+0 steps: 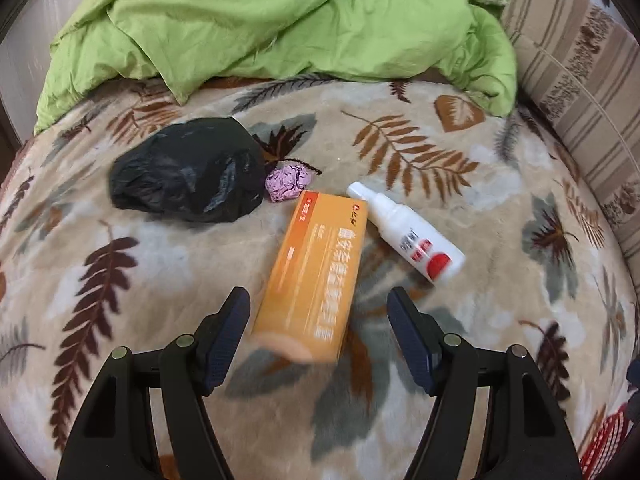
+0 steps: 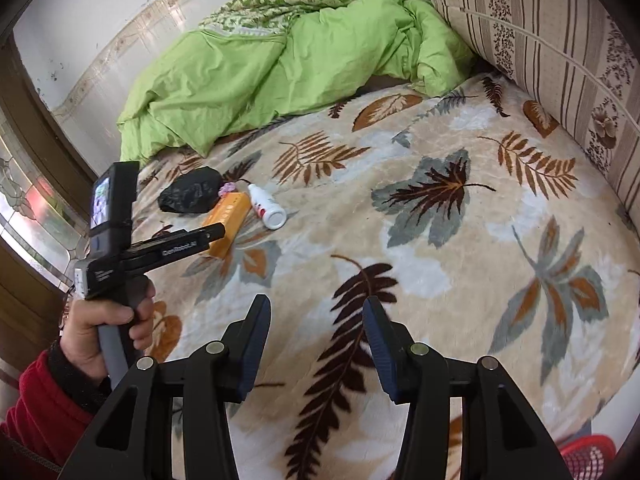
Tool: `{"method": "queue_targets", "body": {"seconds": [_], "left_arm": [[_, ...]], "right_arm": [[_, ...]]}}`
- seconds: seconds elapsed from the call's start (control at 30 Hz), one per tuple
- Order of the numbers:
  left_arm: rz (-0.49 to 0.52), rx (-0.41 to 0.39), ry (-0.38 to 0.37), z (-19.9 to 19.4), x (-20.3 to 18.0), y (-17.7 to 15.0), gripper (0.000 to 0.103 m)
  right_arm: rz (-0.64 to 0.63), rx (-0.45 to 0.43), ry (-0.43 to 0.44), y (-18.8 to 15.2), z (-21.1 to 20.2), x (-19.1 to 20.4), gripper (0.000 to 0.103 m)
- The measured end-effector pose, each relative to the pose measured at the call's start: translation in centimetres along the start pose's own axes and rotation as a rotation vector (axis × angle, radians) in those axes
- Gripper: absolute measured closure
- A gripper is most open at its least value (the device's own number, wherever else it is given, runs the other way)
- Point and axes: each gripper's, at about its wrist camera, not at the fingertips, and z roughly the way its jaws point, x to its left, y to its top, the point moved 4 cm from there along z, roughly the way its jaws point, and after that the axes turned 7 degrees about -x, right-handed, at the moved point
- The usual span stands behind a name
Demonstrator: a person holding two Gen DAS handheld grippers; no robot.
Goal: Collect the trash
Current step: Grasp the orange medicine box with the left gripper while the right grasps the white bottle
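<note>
Four pieces of trash lie clustered on the bed, near the middle of the left wrist view: one crumpled black plastic bag (image 1: pixel 188 172), one small crumpled ball of pink paper (image 1: pixel 287 181) touching the bag's right edge, one long orange cardboard box (image 1: pixel 316 276) with white lettering lying flat just below the ball, and one white plastic spray bottle (image 1: pixel 404 230) with a red mark on its label, lying on its side just right of the box. What the bag holds cannot be told. All rest on a beige plush blanket (image 1: pixel 480 340) printed with brown and grey leaves. The left gripper (image 1: pixel 318 316) has its jaws spread, the near end of the box lying between them without either pad touching it. In the right wrist view the right gripper (image 2: pixel 316 320) is also spread, with nothing but blanket between its jaws, well apart from the cluster at centre left. One crumpled green quilt (image 1: pixel 280 20) fills the top of the frame, one striped floral cushion (image 2: pixel 540 48) the upper right, and one red mesh basket (image 2: pixel 584 456) the lower right corner; its contents are hidden.
</note>
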Motion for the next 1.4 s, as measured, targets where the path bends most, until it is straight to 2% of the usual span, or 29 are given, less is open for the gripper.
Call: {"method": "queue_targets", "body": {"seconds": [0.07,0.13,0.23,0.53,0.7,0.83,0.87,0.93,1.0,1.2,1.4], "left_arm": [[-0.013,0.003,0.005,1.2,0.1,0.2,0.034],[-0.022,0.018,0.013,2.3,0.2,0.1,0.052],[-0.046,0.002,0.009,2.6,0.6,-0.2,0.059],[-0.082,-0.011,-0.017,-3.1,2.5,-3.3,0.059],[-0.084,-0.052,-0.016,-7.5,3.3,-5.0,0.059],[-0.071,-0.09,0.01,-9.1,3.7,-6.2,0.059],[-0.069,-0.094,0.012,-9.2,3.7,-6.4,0.059],[-0.078,-0.093,0.014,-9.2,3.9,-6.5,0.059],[-0.087,-0.094,0.016,-9.4,4.2,-6.7,0.059],[-0.1,-0.134,0.023,-11.9,4.4,-8.0,0.059],[-0.099,-0.149,0.027,-15.0,4.3,-11.0,0.059]], "right_arm": [[-0.005,0.008,-0.002,0.5,0.9,0.0,0.052],[-0.018,0.014,0.0,0.9,2.0,0.2,0.052],[-0.025,0.023,0.024,1.6,3.6,0.9,0.052],[-0.069,0.039,0.068,5.0,11.2,2.9,0.05],[-0.082,0.096,0.093,6.4,16.7,4.7,0.051],[-0.091,0.151,0.128,6.7,20.3,6.5,0.051],[-0.096,0.16,0.12,6.6,20.9,6.8,0.051],[-0.114,0.177,0.108,6.1,22.0,7.5,0.058],[-0.141,0.173,0.077,5.7,22.1,7.8,0.069],[-0.127,0.155,0.054,3.2,18.9,8.0,0.071],[-0.141,0.126,0.069,-1.0,12.3,9.9,0.071]]}}
